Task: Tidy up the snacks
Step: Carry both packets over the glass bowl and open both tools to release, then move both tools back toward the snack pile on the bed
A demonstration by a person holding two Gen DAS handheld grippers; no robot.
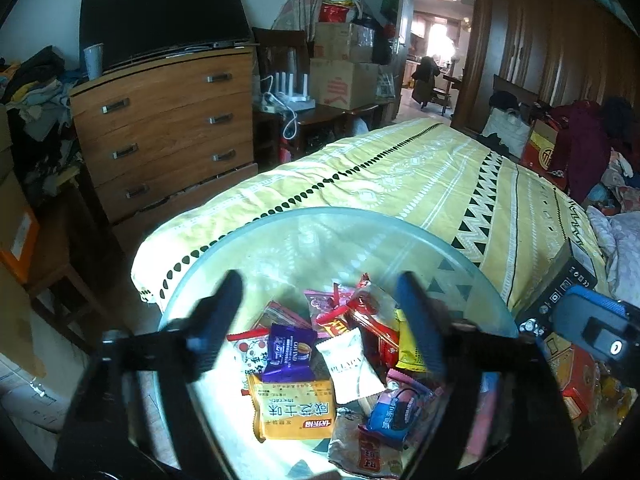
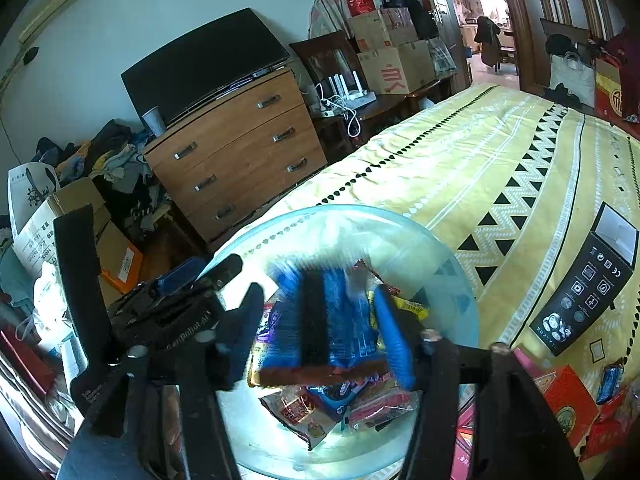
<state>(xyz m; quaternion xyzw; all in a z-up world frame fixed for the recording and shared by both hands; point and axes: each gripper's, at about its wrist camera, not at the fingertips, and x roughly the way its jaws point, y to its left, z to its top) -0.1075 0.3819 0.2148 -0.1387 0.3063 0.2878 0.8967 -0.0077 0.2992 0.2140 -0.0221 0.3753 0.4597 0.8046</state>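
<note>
A clear glass bowl (image 1: 280, 224) sits on the yellow patterned bed and holds several wrapped snacks: an orange packet (image 1: 294, 414), a purple one (image 1: 286, 354), a white one (image 1: 352, 368) and red ones. My left gripper (image 1: 320, 320) is open and empty just above the pile. My right gripper (image 2: 320, 320) is shut on a blue snack packet (image 2: 340, 320), blurred, held over the same bowl (image 2: 440, 248). The left gripper's body shows at the left of the right wrist view.
A black product box (image 2: 588, 280) lies on the bed right of the bowl, with red snack boxes (image 2: 568, 404) nearer. A wooden dresser (image 1: 168, 128) with a TV stands left of the bed. Cardboard boxes and clothes crowd the floor.
</note>
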